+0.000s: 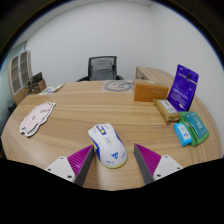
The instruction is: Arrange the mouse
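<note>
A white mouse (106, 143) with blue and yellow marks lies on the wooden table (70, 125), between my two fingers and reaching just ahead of them. My gripper (113, 161) is open. The left pad (79, 160) stands close beside the mouse with a small gap; the right pad (152, 160) is well apart from it. The mouse rests on the table on its own.
A white patterned mat (37, 117) lies ahead to the left. To the right are a purple box (184, 86), a cardboard box (150, 91), a yellow packet (167, 110) and green packets (190, 127). A black chair (101, 68) stands beyond the table.
</note>
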{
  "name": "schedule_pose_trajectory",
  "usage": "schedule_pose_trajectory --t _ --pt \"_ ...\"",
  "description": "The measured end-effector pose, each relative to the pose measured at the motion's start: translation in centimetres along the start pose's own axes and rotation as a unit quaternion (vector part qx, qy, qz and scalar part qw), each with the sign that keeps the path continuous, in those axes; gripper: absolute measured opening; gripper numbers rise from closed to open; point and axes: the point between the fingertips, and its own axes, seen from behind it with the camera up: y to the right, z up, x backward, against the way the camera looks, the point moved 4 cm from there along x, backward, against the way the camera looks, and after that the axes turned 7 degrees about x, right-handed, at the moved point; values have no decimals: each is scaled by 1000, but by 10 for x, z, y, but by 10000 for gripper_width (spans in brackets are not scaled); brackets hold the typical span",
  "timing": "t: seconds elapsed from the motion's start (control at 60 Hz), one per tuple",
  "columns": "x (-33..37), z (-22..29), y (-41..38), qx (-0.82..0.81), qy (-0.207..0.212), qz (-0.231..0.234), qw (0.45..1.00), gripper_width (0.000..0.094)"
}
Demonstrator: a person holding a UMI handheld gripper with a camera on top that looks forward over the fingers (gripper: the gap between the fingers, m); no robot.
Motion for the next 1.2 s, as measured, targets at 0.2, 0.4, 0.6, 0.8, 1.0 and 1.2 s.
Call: schedule_pose_trajectory --t 0.2,0.4,0.6,0.8,1.0,1.2 --pt "-35 26 15 9 2 5 1000 649" --pt "-37 27 18 -11 -4 -9 1000 440" --pt "-34 36 5 -47 -22 9 999 328" --pt "-31 103 -111 -59 9 61 996 328" --pt "-64 159 -265 -43 21 84 995 328" --pt "-102 156 -331 -38 -18 25 999 328"
